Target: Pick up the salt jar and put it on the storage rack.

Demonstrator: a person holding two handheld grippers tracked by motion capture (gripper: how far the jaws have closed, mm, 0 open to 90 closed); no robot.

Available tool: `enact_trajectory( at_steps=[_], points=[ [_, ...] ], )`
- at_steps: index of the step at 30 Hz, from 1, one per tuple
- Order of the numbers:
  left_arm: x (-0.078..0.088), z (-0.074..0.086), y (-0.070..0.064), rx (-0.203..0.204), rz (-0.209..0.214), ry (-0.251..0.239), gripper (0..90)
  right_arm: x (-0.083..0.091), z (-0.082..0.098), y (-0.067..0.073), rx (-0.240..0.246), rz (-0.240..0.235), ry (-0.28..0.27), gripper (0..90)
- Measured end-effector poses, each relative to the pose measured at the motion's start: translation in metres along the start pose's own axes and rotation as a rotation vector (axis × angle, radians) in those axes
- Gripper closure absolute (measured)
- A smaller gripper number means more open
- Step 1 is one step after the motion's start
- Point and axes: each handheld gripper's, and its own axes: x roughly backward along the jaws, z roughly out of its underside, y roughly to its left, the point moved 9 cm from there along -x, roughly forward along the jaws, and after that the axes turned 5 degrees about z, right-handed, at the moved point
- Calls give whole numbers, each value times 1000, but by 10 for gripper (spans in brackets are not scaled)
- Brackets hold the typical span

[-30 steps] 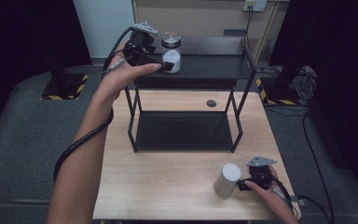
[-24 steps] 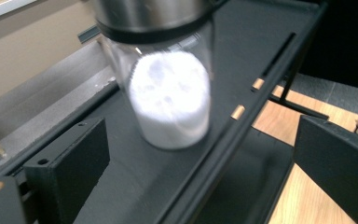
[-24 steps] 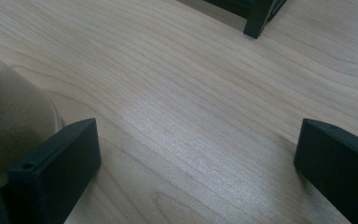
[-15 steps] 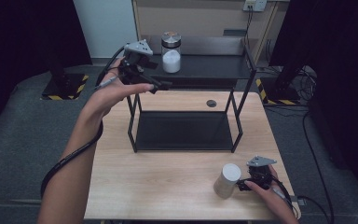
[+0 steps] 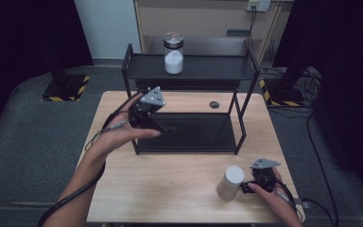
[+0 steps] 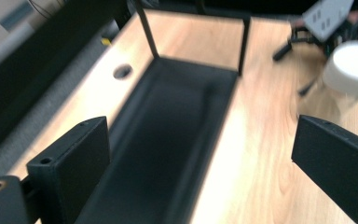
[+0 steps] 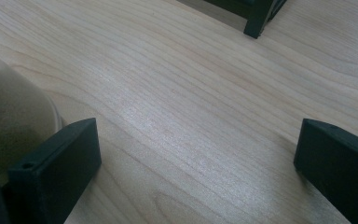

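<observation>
left tongs (image 5: pixel 163 130) released, nothing between the jaws, hanging at the left end of the black rack (image 5: pixel 246 71) over its lower shelf. right tongs (image 5: pixel 246 188) released, resting on the desk (image 5: pixel 170 189), just beside a white cylinder (image 5: pixel 230 182) standing upright near the front right. glass jar (image 5: pixel 173 52) with white contents stands on the rack's top shelf.

Left gripper view is motion-blurred; white cylinder (image 6: pixel 352 65) cut off at 2 o'clock edge. Right gripper view: same cylinder (image 7: pixel 9 126) cropped at 9 o'clock, blurred.
</observation>
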Motion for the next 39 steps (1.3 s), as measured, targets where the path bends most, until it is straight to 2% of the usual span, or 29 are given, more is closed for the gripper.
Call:
enact_trajectory(
  at_steps=[3,7,9,11,16,17,20,22,25,28,31,39],
  points=[
    [-20,16,-13,-4,19,41,35,0,0,0,0,1,0,15],
    [-44,42,-23,30,62,65,35,1,1,1,-5,4,1,15],
    [-55,54,-29,28,68,90,36,2,2,1,-5,6,0,15],
    [-65,67,-32,54,90,93,40,2,2,1,-5,6,1,15],
    [-83,99,-40,111,101,104,36,2,2,1,-5,6,0,15],
    [-85,105,-42,117,95,113,35,2,2,1,-4,6,0,15],
    [-90,125,-46,182,90,99,35,3,2,1,-4,7,0,15],
    [-92,137,-49,202,80,99,36,3,3,1,-6,8,1,15],
    [-94,146,-52,203,65,118,37,4,3,2,-8,11,1,15],
    [-95,153,-53,217,61,107,38,5,4,2,-11,12,3,15],
    [-96,159,-52,216,55,116,39,6,6,2,-6,10,2,13],
    [-101,166,-54,199,53,149,39,8,7,3,-2,6,2,13]
  ],
)
